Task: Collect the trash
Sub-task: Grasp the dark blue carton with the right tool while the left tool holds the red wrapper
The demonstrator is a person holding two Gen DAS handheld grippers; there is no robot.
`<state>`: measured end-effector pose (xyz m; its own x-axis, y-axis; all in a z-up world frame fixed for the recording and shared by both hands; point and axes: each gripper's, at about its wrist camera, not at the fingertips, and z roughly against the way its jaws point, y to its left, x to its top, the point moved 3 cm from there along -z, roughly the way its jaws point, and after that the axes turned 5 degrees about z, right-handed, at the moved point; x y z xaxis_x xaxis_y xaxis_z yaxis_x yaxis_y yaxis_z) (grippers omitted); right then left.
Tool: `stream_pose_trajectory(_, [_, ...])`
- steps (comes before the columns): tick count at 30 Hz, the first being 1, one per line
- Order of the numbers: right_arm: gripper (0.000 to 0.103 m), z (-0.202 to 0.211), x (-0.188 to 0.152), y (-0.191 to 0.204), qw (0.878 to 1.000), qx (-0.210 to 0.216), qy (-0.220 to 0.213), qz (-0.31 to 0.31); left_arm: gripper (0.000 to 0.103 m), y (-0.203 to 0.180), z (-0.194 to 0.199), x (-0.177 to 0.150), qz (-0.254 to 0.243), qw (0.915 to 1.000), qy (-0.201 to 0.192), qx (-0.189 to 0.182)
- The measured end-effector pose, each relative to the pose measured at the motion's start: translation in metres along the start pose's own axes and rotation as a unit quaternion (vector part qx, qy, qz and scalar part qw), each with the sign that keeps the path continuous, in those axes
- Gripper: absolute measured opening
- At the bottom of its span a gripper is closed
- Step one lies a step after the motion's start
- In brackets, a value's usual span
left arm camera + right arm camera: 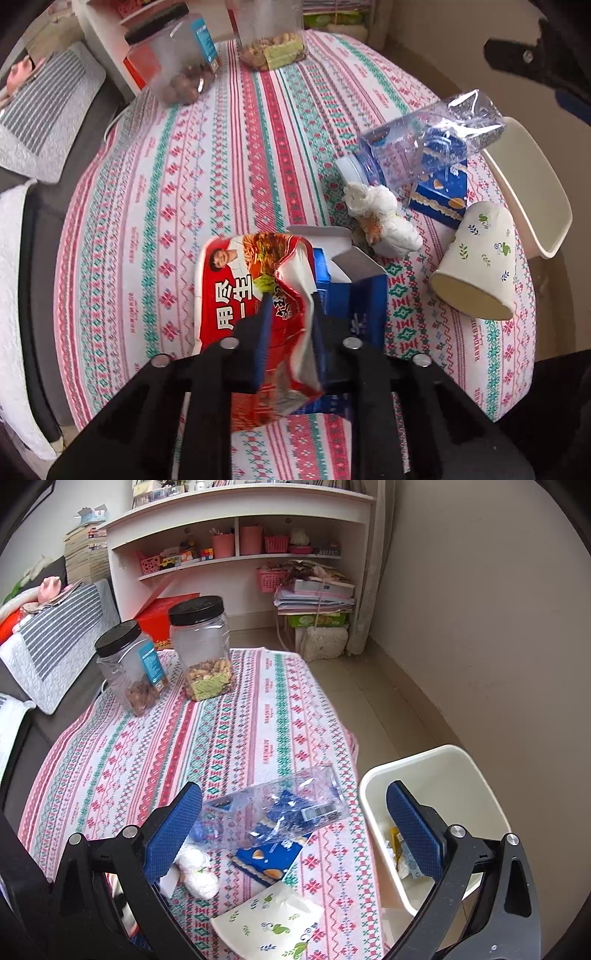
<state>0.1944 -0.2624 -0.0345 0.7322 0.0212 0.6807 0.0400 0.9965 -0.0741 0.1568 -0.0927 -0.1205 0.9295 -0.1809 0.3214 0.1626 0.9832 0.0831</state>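
My left gripper (290, 317) is shut on a crumpled red noodle wrapper (251, 291) and holds it over an open blue carton (351, 295). Trash lies on the patterned tablecloth (221, 155): a white tissue wad (380, 218), a tipped paper cup (476, 258), a clear plastic wrapper (424, 144) over a blue biscuit box (439, 192). My right gripper (295, 812) is open and empty above the clear wrapper (280, 808), blue box (266, 860), tissue wad (199, 875) and cup (273, 919). The cream bin (472, 786) stands to the right, holding some scraps.
Two black-lidded clear jars (129, 664) (203, 646) of nuts stand at the table's far end. A sofa with a striped cushion (55, 642) lies to the left. Shelves (236, 539) stand behind. The bin (524, 184) sits off the table's right edge on a tiled floor.
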Motion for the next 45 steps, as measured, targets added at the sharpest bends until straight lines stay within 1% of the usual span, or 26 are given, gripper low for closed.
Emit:
stream_pose_trajectory(2, [0.096, -0.002, -0.001, 0.003, 1.000, 0.013, 0.009, -0.001, 0.012, 0.006, 0.005, 0.002, 0.001, 0.9999, -0.009, 0.005])
stream_pose_trajectory(5, [0.096, -0.004, -0.006, 0.010, 0.999, 0.041, 0.032, 0.000, 0.012, 0.022, 0.010, 0.004, 0.018, 0.9997, -0.015, 0.006])
stream_pose_trajectory(8, [0.095, -0.002, -0.015, 0.023, 0.994, 0.084, 0.064, 0.007, 0.012, 0.043, 0.017, 0.007, 0.042, 0.9987, -0.027, 0.013])
stream_pose_trajectory(9, [0.094, -0.002, -0.019, 0.027, 0.993, 0.096, 0.073, 0.009, 0.012, 0.052, 0.022, 0.008, 0.053, 0.9979, -0.035, 0.014])
stream_pose_trajectory(11, [0.089, -0.001, -0.029, 0.041, 0.986, 0.131, 0.105, 0.014, 0.012, 0.064, 0.028, 0.012, 0.066, 0.9967, -0.045, 0.016])
stream_pose_trajectory(13, [0.080, -0.002, -0.045, 0.059, 0.973, 0.176, 0.150, 0.019, 0.012, 0.081, 0.037, 0.014, 0.084, 0.9944, -0.059, 0.021])
stream_pose_trajectory(15, [0.076, -0.001, -0.060, 0.075, 0.962, 0.202, 0.180, 0.029, 0.012, 0.093, 0.044, 0.016, 0.101, 0.9922, -0.070, 0.020])
stream_pose_trajectory(17, [0.074, 0.000, -0.075, 0.092, 0.954, 0.216, 0.202, 0.042, 0.012, 0.109, 0.050, 0.019, 0.118, 0.9895, -0.082, 0.019])
stream_pose_trajectory(19, [0.070, -0.001, -0.084, 0.104, 0.949, 0.222, 0.217, 0.050, 0.012, 0.118, 0.056, 0.021, 0.129, 0.9874, -0.090, 0.019])
stream_pose_trajectory(21, [0.064, -0.005, -0.094, 0.114, 0.947, 0.218, 0.231, 0.057, 0.012, 0.126, 0.062, 0.020, 0.138, 0.9853, -0.099, 0.017])
stream_pose_trajectory(23, [0.063, -0.015, -0.104, 0.121, 0.944, 0.210, 0.248, 0.062, 0.012, 0.132, 0.064, 0.020, 0.144, 0.9841, -0.103, 0.014])
stream_pose_trajectory(25, [0.058, -0.022, -0.113, 0.126, 0.939, 0.210, 0.266, 0.060, 0.012, 0.137, 0.066, 0.018, 0.149, 0.9832, -0.105, 0.011])
stream_pose_trajectory(27, [0.055, -0.029, -0.120, 0.130, 0.936, 0.211, 0.277, 0.057, 0.012, 0.141, 0.065, 0.015, 0.152, 0.9826, -0.106, 0.008])
stream_pose_trajectory(29, [0.054, -0.032, -0.124, 0.137, 0.934, 0.214, 0.277, 0.064, 0.012, 0.145, 0.066, 0.012, 0.155, 0.9821, -0.107, 0.006])
stream_pose_trajectory(32, [0.043, -0.037, -0.123, 0.148, 0.934, 0.223, 0.271, 0.068, 0.012, 0.150, 0.066, 0.010, 0.159, 0.9814, -0.108, 0.004])
stream_pose_trajectory(34, [0.030, -0.041, -0.119, 0.152, 0.934, 0.228, 0.267, 0.066, 0.012, 0.154, 0.065, 0.008, 0.163, 0.9806, -0.109, 0.001])
stream_pose_trajectory(35, [0.017, -0.044, -0.118, 0.152, 0.933, 0.233, 0.268, 0.064, 0.012, 0.156, 0.064, 0.008, 0.165, 0.9802, -0.110, 0.001])
stream_pose_trajectory(36, [0.010, -0.048, -0.116, 0.154, 0.930, 0.241, 0.273, 0.055, 0.012, 0.158, 0.064, 0.007, 0.166, 0.9799, -0.110, 0.000])
stream_pose_trajectory(37, [0.006, -0.050, -0.114, 0.152, 0.929, 0.244, 0.274, 0.050, 0.012, 0.160, 0.063, 0.007, 0.170, 0.9793, -0.110, -0.001])
stream_pose_trajectory(39, [0.003, -0.050, -0.108, 0.154, 0.931, 0.249, 0.263, 0.052, 0.012, 0.163, 0.062, 0.006, 0.175, 0.9784, -0.110, -0.002])
stream_pose_trajectory(42, [0.003, -0.045, -0.100, 0.161, 0.935, 0.251, 0.240, 0.070, 0.012, 0.168, 0.063, 0.006, 0.181, 0.9768, -0.115, -0.002])
stream_pose_trajectory(45, [0.003, -0.038, -0.090, 0.171, 0.937, 0.259, 0.220, 0.087, 0.012, 0.173, 0.064, 0.005, 0.189, 0.9746, -0.121, -0.001])
